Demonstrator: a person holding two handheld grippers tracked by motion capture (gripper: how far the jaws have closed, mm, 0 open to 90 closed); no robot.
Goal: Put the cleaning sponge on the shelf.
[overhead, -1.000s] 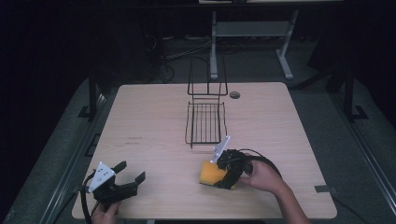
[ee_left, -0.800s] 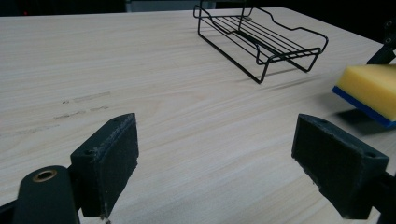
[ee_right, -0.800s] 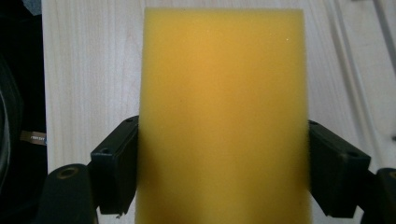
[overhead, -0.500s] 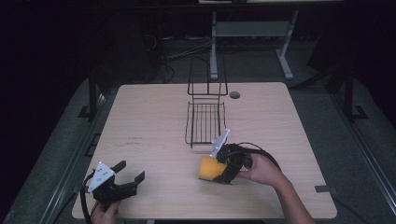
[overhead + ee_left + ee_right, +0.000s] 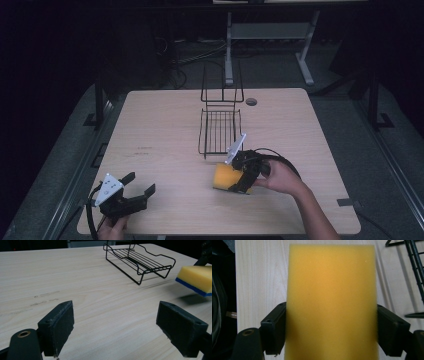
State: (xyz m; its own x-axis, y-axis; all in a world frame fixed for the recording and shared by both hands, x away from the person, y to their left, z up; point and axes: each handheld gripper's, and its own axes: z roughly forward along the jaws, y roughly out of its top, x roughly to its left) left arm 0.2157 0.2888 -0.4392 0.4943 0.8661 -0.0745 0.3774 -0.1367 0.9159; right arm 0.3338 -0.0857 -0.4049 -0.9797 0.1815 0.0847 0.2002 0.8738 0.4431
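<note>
- You are clamping the sponge [image 5: 332, 302] between the jaws of your right gripper [image 5: 239, 176], lifted clear of the table [image 5: 165, 130]; pick-up judged done, placing left.
- The sponge is showing a yellow foam face and a thin blue layer beneath.
- Your left gripper [image 5: 131, 195] is sitting idle, jaws wide apart.
- Just beyond the held sponge, the wire rack [image 5: 219, 131] is standing bare, the likely destination.

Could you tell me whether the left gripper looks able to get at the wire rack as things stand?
Probably yes. The left gripper is open and holds nothing, and bare table lies between it and the wire rack. The sponge in the right gripper sits off to one side.
</note>
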